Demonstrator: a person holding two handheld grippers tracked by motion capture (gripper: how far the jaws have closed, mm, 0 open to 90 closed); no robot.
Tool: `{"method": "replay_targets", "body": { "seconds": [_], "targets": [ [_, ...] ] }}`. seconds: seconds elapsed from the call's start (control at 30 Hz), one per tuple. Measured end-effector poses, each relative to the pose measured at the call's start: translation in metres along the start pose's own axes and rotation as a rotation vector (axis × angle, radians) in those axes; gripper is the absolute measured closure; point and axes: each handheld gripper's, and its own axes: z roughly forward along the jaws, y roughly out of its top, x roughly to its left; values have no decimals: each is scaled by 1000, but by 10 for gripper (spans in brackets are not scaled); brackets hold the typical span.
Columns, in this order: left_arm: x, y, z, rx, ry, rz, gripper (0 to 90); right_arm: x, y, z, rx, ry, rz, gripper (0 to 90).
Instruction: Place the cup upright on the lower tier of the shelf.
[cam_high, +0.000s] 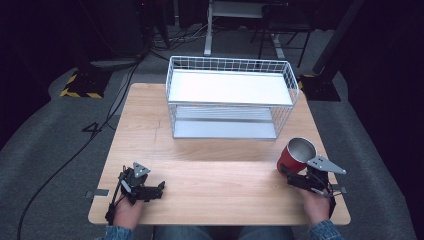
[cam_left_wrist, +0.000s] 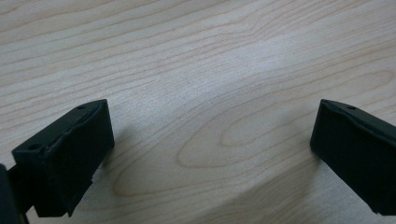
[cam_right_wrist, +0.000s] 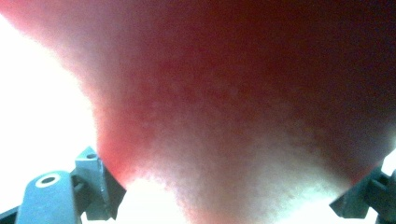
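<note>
Cup (cam_high: 296, 155), red outside and metal inside, is at the near right of the desk (cam_high: 210, 175), tilted with its mouth up and away. The right gripper (cam_high: 292, 177) has its jaws closed on the cup's lower part; in the right gripper view the red wall (cam_right_wrist: 243, 93) is blurred between the jaws. The left gripper (cam_high: 161, 187) is low at the near left, jaws wide apart with bare wood (cam_left_wrist: 201, 93) between them. A white wire rack (cam_high: 231, 97) stands at the far side.
</note>
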Motion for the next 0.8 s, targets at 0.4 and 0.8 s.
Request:
{"method": "replay_targets", "body": {
  "seconds": [0.4, 0.8],
  "targets": [
    [0, -2, -2, 0, 6, -9, 1, 9, 33, 16, -5, 41, -27, 169],
    [1, -5, -4, -1, 8, -17, 3, 21, 62, 41, 6, 80, -61, 170]
  ]
}}
